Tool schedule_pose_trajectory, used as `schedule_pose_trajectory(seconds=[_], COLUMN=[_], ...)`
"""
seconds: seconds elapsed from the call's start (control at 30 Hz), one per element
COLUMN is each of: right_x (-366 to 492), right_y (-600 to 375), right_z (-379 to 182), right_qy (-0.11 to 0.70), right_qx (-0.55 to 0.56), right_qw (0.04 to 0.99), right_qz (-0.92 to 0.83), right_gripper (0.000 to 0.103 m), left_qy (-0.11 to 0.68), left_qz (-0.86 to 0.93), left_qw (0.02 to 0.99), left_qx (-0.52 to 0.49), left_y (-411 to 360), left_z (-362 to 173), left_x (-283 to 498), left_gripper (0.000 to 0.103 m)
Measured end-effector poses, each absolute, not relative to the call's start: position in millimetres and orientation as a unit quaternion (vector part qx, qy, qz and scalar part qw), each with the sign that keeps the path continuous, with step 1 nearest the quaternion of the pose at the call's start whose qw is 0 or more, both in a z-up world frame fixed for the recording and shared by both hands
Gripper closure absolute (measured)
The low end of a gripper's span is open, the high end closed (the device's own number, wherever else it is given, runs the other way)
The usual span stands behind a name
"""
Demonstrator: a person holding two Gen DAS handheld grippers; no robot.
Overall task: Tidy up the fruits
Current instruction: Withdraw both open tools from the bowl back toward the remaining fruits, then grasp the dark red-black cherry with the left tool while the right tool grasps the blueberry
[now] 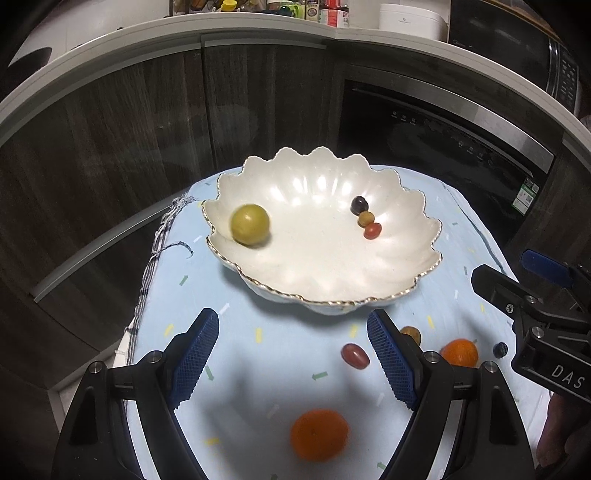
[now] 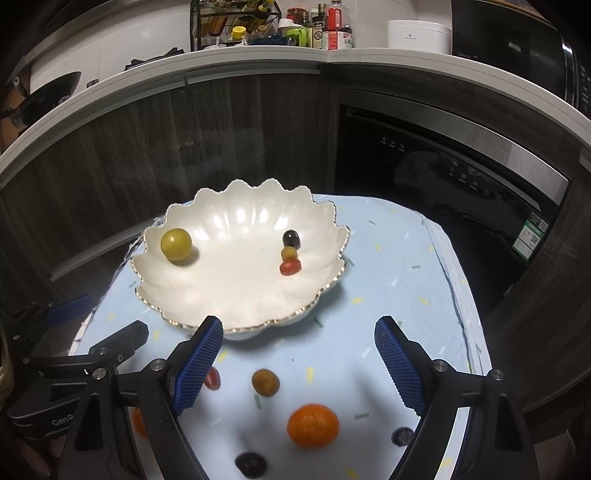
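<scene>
A white scalloped bowl (image 1: 325, 266) with a gold rim stands on the blue cloth; it also shows in the right wrist view (image 2: 240, 295). In it lie a yellow-green fruit (image 1: 250, 224), a dark grape (image 1: 358, 204), a small brown fruit (image 1: 366, 218) and a red cherry tomato (image 1: 372, 230). On the cloth in front lie an orange (image 1: 319, 434), a red grape (image 1: 355, 356), a second orange (image 2: 313, 425), a brown fruit (image 2: 265, 382) and dark blueberries (image 2: 251, 463). My left gripper (image 1: 293, 360) is open above the first orange. My right gripper (image 2: 299, 363) is open above the second orange.
The blue cloth (image 2: 399, 266) covers a small table that drops off at left, right and back. Dark cabinets (image 1: 129, 140) and a black oven (image 2: 443, 177) stand behind. A counter with bottles (image 2: 332, 26) runs above.
</scene>
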State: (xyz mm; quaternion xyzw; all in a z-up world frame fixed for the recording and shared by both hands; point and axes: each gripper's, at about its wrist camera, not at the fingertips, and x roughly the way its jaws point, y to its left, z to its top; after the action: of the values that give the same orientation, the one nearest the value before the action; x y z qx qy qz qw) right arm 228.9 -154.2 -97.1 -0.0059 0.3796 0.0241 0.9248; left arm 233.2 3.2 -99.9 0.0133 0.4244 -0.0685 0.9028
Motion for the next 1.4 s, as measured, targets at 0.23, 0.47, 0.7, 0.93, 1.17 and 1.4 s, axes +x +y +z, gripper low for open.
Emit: schedule_pose_trajectory(seconds=[0.23,0.47,0.7,0.93,1.17,1.4], right_x=[214,201,188,174,166,160], right_y=[-165,-173,-182,-195,-206,-221], right_z=[-101,-106,-107,-113,-122,-132], right_qy=[0.383,0.387,0.388,0.393,0.397,0.402], right_qx=[-0.004,-0.003,-0.004,-0.003,-0.009,0.001], right_qw=[0.924,0.922,0.922,0.919,0.918,0.915], right_qz=[0.014,0.006,0.001,-0.005,-0.009,-0.015], right_gripper=[0.018,0.018,0.018,0.018,0.018,0.018], left_qy=[0.422,0.424,0.425,0.424,0.425,0.418], left_qz=[-0.074,-0.08,-0.09,-0.103,-0.114,-0.124], left_qw=[0.903,0.902,0.901,0.9,0.897,0.899], left_qx=[0.024,0.022,0.023,0.022,0.03,0.04], left_y=[-5,-12,-23,-39,-54,-67], left_z=[-102,-108,-113,-118,-125,-128], left_x=[219,207,193,183,175,166], left_gripper=[0.02,0.02,0.02,0.02,0.02,0.02])
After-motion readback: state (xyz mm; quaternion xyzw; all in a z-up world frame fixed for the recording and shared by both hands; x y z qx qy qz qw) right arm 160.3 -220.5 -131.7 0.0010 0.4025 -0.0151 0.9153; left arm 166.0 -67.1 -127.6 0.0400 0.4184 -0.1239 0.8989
